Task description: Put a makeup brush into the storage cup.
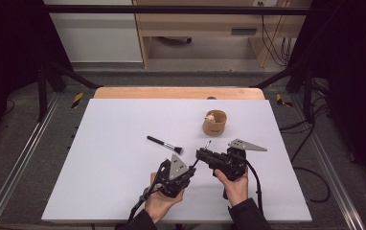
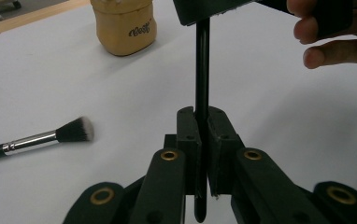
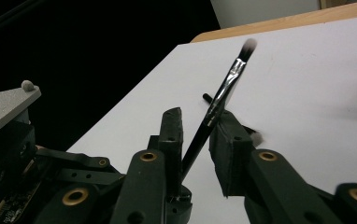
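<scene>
Slim brush [image 3: 223, 95], black handle and pale tip, sits off the surface [image 1: 123, 182] near its near edge, spanning both grippers. Left gripper [image 2: 203, 135]: fingers fully clamped on the handle's lower end. Right gripper [image 3: 196, 137]: fingers either side of the same handle, narrow gap left; one pad touches the handle, a full pinch cannot be confirmed. Second brush [image 1: 165, 144], wider head, lies flat mid-surface. Tan cup [image 1: 214, 122] stands toward the far right corner. Surface is white sheet over a wooden top whose far edge shows. Beyond it: grey floor, pale cabinet, wooden desk, cables at right, dark frame posts.
</scene>
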`<state>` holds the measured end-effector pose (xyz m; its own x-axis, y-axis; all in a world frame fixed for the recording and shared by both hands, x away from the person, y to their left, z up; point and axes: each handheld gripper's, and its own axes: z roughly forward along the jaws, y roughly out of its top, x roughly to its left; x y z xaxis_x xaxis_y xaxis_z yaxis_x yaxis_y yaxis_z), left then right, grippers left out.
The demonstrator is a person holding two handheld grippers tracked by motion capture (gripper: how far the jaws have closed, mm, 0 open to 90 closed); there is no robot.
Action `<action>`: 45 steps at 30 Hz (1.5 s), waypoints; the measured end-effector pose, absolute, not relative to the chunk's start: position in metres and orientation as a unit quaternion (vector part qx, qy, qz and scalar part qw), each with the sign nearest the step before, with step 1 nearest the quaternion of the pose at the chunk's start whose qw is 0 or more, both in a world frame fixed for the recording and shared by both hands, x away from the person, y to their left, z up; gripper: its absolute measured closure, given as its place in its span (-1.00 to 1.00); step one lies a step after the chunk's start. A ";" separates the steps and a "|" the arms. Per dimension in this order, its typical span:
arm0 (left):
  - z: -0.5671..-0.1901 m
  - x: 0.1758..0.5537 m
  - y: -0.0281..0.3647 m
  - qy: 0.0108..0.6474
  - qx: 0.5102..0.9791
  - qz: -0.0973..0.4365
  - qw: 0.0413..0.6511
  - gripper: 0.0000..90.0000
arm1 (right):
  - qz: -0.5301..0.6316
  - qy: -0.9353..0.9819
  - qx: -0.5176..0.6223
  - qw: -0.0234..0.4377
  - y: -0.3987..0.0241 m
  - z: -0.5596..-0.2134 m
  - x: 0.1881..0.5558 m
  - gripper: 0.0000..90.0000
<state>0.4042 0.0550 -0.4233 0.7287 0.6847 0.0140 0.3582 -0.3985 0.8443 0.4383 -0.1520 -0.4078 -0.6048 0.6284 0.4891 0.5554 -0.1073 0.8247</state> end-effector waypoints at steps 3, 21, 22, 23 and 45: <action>-0.423 0.403 0.055 0.318 0.816 0.183 0.446 0.89 | 0.601 0.663 0.446 0.023 -0.153 -0.408 0.439 0.76; -0.424 0.404 0.055 0.312 0.816 0.173 0.455 0.80 | 0.618 0.663 0.423 0.002 -0.154 -0.405 0.435 0.89; -0.424 0.404 0.055 0.312 0.816 0.172 0.455 0.76 | 0.618 0.664 0.421 0.005 -0.154 -0.404 0.435 0.89; -0.424 0.405 0.056 0.312 0.815 0.171 0.457 0.71 | 0.618 0.664 0.420 0.006 -0.155 -0.404 0.435 0.89; -0.406 0.412 0.084 0.273 0.811 0.178 0.485 -0.27 | 0.607 0.669 0.419 0.095 -0.175 -0.394 0.433 0.89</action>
